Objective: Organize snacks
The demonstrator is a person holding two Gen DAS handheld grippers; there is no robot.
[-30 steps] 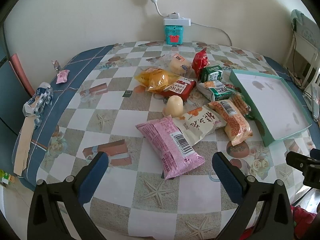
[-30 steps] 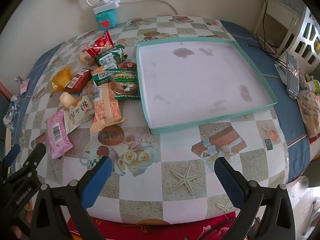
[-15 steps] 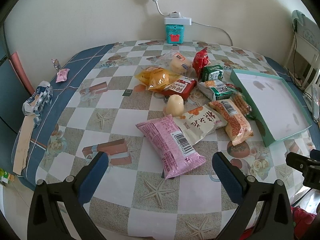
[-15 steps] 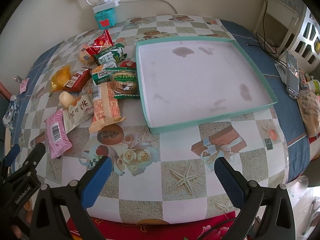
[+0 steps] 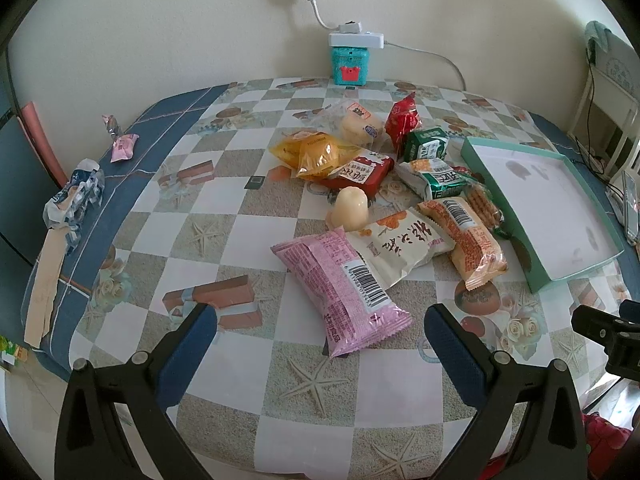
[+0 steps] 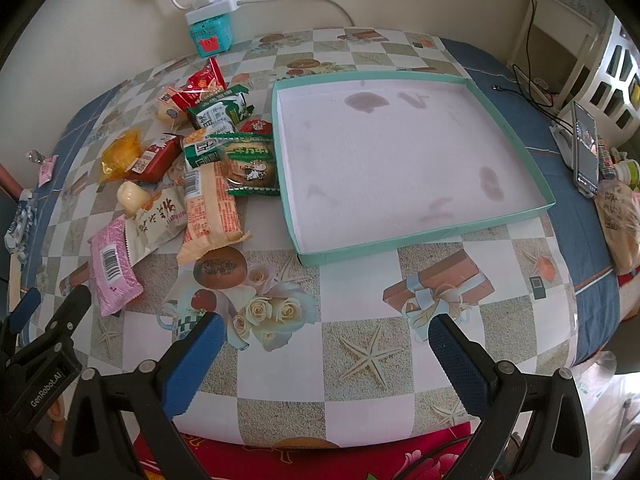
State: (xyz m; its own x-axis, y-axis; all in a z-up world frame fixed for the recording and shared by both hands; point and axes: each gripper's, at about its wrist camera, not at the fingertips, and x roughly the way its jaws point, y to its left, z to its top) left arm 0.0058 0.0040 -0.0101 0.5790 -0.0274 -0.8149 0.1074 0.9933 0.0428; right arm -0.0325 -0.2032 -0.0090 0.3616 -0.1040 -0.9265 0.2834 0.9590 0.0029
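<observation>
A heap of several wrapped snacks lies mid-table. Nearest my left gripper [image 5: 320,354] is a pink packet [image 5: 340,292], then a white packet [image 5: 400,244] and an orange packet [image 5: 464,236]; a yellow bag [image 5: 316,154] and red packet [image 5: 404,122] lie farther back. The left gripper is open, just short of the pink packet, holding nothing. A shallow teal tray [image 6: 516,214] with a white floor sits right of the heap, with no snacks in it. My right gripper [image 6: 324,364] hangs open over the table's front edge, below the tray. The pink packet [image 6: 110,266] also shows far left there.
A teal box [image 5: 349,65] with a white power strip stands against the back wall. Crumpled wrappers [image 5: 74,200] and a small pink candy [image 5: 124,146] lie along the left edge. A phone [image 6: 585,148] and a bagged item [image 6: 620,220] rest at the right edge.
Both views have shifted only slightly; the left gripper has eased a little toward the pink packet. Both grippers stay open and no snack has moved.
</observation>
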